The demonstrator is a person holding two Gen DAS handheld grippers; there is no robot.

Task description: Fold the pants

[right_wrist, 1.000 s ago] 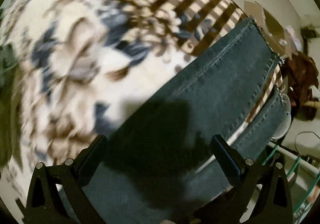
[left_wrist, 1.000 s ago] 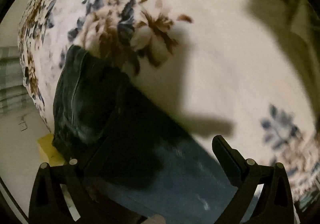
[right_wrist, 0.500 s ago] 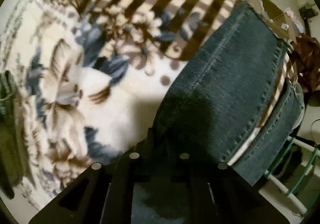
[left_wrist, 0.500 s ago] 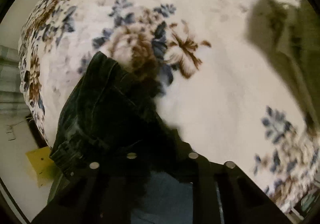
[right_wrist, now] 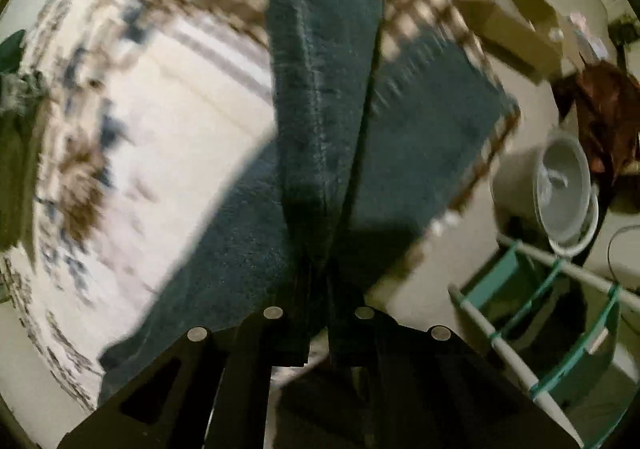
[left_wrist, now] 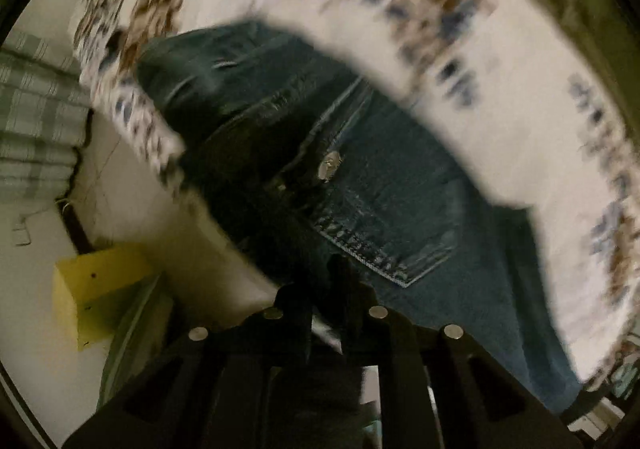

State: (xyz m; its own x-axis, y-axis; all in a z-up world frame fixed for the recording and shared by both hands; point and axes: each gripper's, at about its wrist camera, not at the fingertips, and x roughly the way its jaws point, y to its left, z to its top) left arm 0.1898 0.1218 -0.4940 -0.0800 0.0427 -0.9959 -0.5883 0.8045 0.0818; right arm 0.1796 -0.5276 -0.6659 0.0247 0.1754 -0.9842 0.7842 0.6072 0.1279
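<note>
Dark blue denim pants lie on a white floral bedspread. In the left wrist view the waist end shows, with a metal button and a back pocket. My left gripper is shut on the waist edge and lifts it off the bed. In the right wrist view my right gripper is shut on a pant leg, which hangs up from the jaws as a lifted fold. The other leg lies flat beside it.
A yellow block and plaid cloth are on the floor left of the bed. On the right side are cardboard boxes, a grey bucket, a green-and-white rack and brown cloth.
Both grippers went from open over the pants to shut on the denim, then lifted it. The cloth now rises from the bed in both views.
</note>
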